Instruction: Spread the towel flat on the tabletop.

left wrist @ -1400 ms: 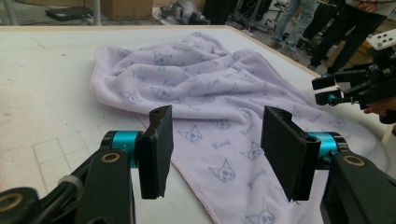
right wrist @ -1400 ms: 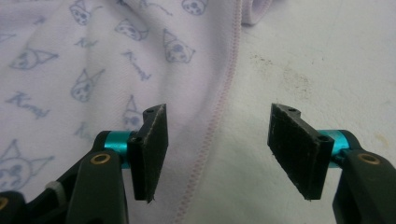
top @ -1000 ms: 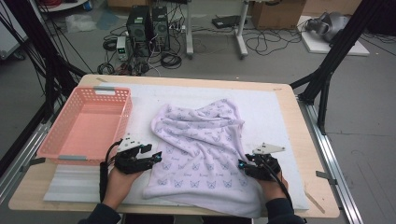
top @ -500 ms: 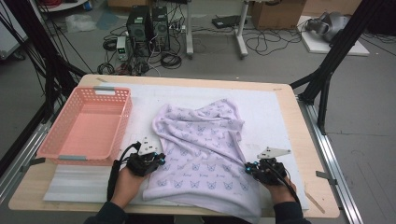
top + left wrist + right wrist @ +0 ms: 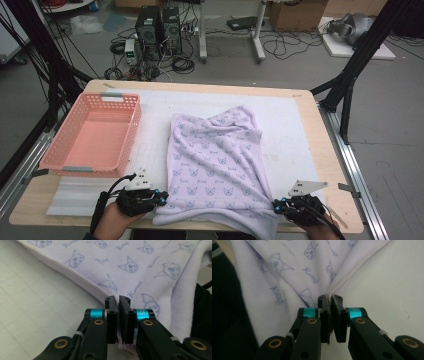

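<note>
Towel (image 5: 216,165), lilac cat-print, lay mid-frame on bench (image 5: 320,165), near hem overhanging edge. Left gripper (image 5: 159,196) and right gripper (image 5: 278,206) fingers clenched on hem corners. Thin pinch risked slipping; uneven pull risked skewed fold.

On the bench (image 5: 320,150) there is one lilac cloth (image 5: 215,160) with a cat print, one pink plastic basket (image 5: 92,137) and one white mat (image 5: 290,125) under them. Two claws work here: the left claw (image 5: 162,196) and the right claw (image 5: 276,206). Behind the bench, two computer towers (image 5: 159,22) stand on the floor.
</note>
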{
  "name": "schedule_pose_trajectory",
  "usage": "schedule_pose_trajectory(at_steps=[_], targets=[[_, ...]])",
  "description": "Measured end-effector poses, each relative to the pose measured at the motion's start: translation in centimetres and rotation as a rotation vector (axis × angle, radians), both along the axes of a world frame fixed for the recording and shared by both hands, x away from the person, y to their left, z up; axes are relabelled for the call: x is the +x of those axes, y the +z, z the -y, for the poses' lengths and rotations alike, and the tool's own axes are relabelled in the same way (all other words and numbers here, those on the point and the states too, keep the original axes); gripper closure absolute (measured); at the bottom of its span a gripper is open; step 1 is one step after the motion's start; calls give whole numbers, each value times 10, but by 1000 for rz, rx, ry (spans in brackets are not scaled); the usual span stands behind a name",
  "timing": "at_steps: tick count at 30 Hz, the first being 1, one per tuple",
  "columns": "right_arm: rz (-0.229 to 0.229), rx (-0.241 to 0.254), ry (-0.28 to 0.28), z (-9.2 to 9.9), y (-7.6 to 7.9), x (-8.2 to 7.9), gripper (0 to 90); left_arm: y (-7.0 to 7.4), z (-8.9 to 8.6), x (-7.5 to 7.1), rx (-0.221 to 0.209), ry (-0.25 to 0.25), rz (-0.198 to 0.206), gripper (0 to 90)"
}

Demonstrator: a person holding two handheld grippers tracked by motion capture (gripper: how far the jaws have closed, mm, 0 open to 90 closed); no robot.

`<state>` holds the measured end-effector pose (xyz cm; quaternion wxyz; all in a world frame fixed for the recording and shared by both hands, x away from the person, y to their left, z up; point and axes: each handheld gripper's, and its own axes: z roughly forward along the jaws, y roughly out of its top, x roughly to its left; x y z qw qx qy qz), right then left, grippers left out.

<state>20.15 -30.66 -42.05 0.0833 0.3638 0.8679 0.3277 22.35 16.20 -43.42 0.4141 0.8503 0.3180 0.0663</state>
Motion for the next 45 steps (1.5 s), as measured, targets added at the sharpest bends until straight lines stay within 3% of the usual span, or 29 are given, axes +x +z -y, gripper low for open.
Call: schedule_pose_trajectory(at_steps=[3,5,10,13,16,19,22,25,27,28,29,32,33,36,41,45], targets=[[66,37,-67,3,7,2,645,4,-2,9,-40,96,54,582],[112,70,-124,4,12,8,566,8,-4,17,-85,150,83,520],[214,76,-210,-8,15,38,437,10,-2,48,-113,238,124,463],[225,55,-223,-21,8,63,402,5,2,70,-102,277,118,445],[205,18,-225,-34,-5,87,371,-1,5,88,-99,307,111,432],[172,-12,-223,-48,-17,107,345,-7,7,98,-103,347,116,393],[159,-18,-219,-59,-25,119,317,-14,10,104,-76,345,105,384],[157,-4,-234,-60,-25,124,341,-17,16,108,-30,323,90,407],[146,13,-221,-59,-25,123,458,-17,22,108,10,293,101,462],[147,7,-219,-58,-24,123,528,-17,23,108,50,276,124,481],[136,21,-205,-58,-24,123,595,-17,24,107,54,262,134,515],[135,22,-177,-57,-23,122,824,-16,23,106,40,229,117,698],[129,25,-176,-57,-23,121,848,-15,24,104,36,217,105,806],[106,23,-170,-56,-21,120,865,-13,22,100,43,214,81,863],[87,-7,-115,-45,-17,107,866,-12,7,85,-6,226,10,864],[77,-3,-65,-33,-15,89,866,-10,6,69,0,182,-5,864]])
